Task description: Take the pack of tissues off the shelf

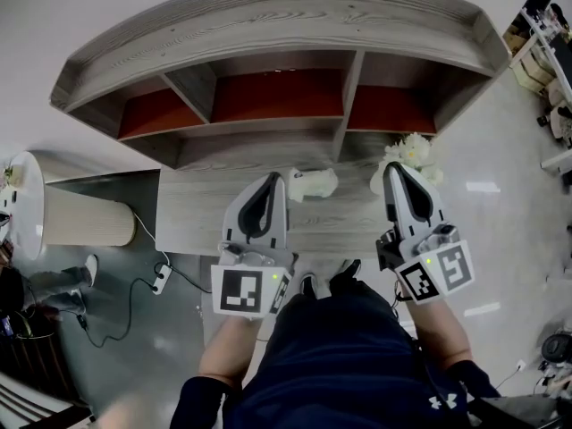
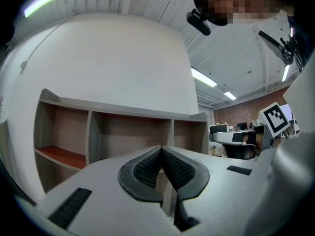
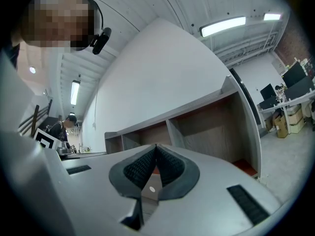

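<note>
Both tongs are clenched on nothing. The pack of tissues [image 1: 315,184] lies at the frame's centre on the front ledge of the shelf [image 1: 268,25], just right of the left tongs [image 1: 275,179]. White flowers [image 1: 413,153] stand beside the right tongs [image 1: 394,168].

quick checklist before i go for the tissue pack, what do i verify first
1. Left claw open for a grasp: not ok, shut with nothing in it.
2. Right claw open: not ok, shut and empty.
3. Pack of tissues located: ok, it lies on the lowest board of the shelf, just right of the left claw's tip.
4. Left claw clear of the pack: cannot tell, the tip looks very close.
5. White flowers out of the way: not ok, they sit right at the right claw's tip.
6. Pack visible in a gripper view: not ok, neither shows it.
</note>
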Available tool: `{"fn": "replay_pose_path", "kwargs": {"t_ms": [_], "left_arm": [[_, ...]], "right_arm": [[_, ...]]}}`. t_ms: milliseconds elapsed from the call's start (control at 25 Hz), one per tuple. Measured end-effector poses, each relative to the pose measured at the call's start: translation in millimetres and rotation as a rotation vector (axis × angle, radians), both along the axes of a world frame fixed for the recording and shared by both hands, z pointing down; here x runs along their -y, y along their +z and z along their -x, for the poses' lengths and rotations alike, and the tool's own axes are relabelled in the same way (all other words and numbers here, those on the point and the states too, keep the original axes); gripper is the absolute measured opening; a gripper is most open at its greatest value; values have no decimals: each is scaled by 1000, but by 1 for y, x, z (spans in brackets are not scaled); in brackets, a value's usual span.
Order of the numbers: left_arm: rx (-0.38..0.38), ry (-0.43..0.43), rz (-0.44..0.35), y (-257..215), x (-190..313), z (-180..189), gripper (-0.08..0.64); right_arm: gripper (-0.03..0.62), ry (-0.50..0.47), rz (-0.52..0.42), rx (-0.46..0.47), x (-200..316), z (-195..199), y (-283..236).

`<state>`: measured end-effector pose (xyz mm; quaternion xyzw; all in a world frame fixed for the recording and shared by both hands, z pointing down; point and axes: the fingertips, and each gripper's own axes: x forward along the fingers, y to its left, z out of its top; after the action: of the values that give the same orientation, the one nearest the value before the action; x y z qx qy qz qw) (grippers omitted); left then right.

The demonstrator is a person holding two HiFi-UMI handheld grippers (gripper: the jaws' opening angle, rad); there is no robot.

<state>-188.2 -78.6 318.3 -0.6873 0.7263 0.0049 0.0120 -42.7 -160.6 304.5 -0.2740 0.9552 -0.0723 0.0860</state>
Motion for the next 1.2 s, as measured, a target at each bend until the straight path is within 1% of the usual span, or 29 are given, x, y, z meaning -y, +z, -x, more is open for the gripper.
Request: {"fn": "replay_pose_path", "kwargs": {"t_ms": [200,360,640,760,880,1000,1040,1160,1200], "left_arm": [[-17,-7,-2,-2,2,-2,17],[4,-3,-7,-4,5,-2,17],[11,-1,8,-1,7,-5,17],[-1,-7,11,0,7,-5,17],[0,-8,11,1,9,-6,17],[-40,-28,16,3,7,-6,17],[-51,-36,20,5,5,-5,17],[-25,-49,42,14,-1,0,17],[-27,-57,47,17,-3,2,17]], "right_arm": [[12,-16,12,-8,1,4,5],[12,-25,9,-6,4,6,4],[12,-51,19,-13,4,11,10],[12,-70,22,-17,3,14,11],[12,-70,36,-3,7,15,12],[12,-74,71,8,11,16,19],[12,-77,78,4,11,18,22],[12,-96,80,-31,11,27,34],[12,-104,77,-51,11,31,41]]}}
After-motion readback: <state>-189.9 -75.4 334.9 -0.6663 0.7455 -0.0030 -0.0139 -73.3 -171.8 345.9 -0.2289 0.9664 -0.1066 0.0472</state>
